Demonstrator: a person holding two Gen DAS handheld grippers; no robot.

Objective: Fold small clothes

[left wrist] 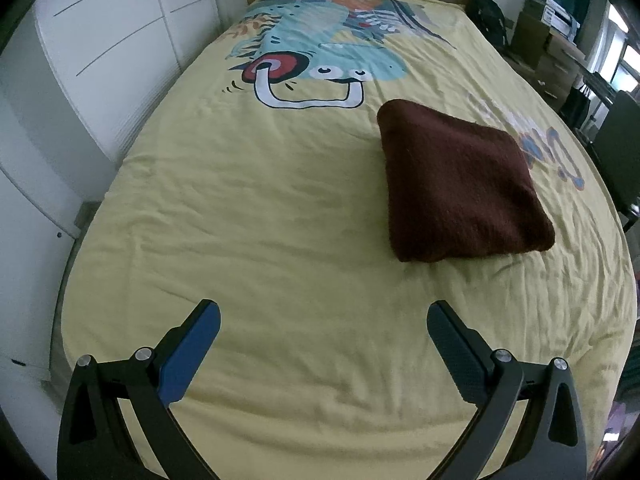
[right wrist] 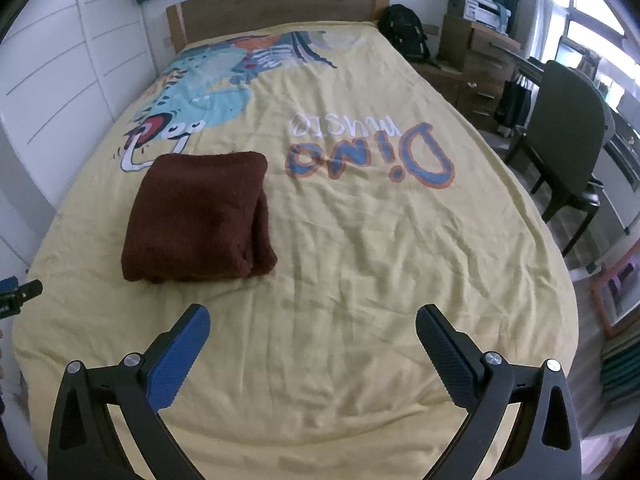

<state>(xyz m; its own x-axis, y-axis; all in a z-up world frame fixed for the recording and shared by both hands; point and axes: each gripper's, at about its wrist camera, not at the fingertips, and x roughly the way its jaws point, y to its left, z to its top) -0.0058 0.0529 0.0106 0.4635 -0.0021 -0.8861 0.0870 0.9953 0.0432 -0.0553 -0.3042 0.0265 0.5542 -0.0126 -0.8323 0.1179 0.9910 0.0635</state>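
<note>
The brown garment (right wrist: 198,216) lies folded into a compact square on the yellow bed cover (right wrist: 360,260), mid-bed, so folding looks finished. Both the left tongs (left wrist: 323,322) and right tongs (right wrist: 313,326) hang released and empty, near the bed's foot, well apart from it.

Left gripper (left wrist: 323,316) agape, right gripper (right wrist: 313,320) agape

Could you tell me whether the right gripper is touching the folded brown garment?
Apart. The right wrist view shows bare yellow sheet between the open right gripper and the folded brown garment.
</note>
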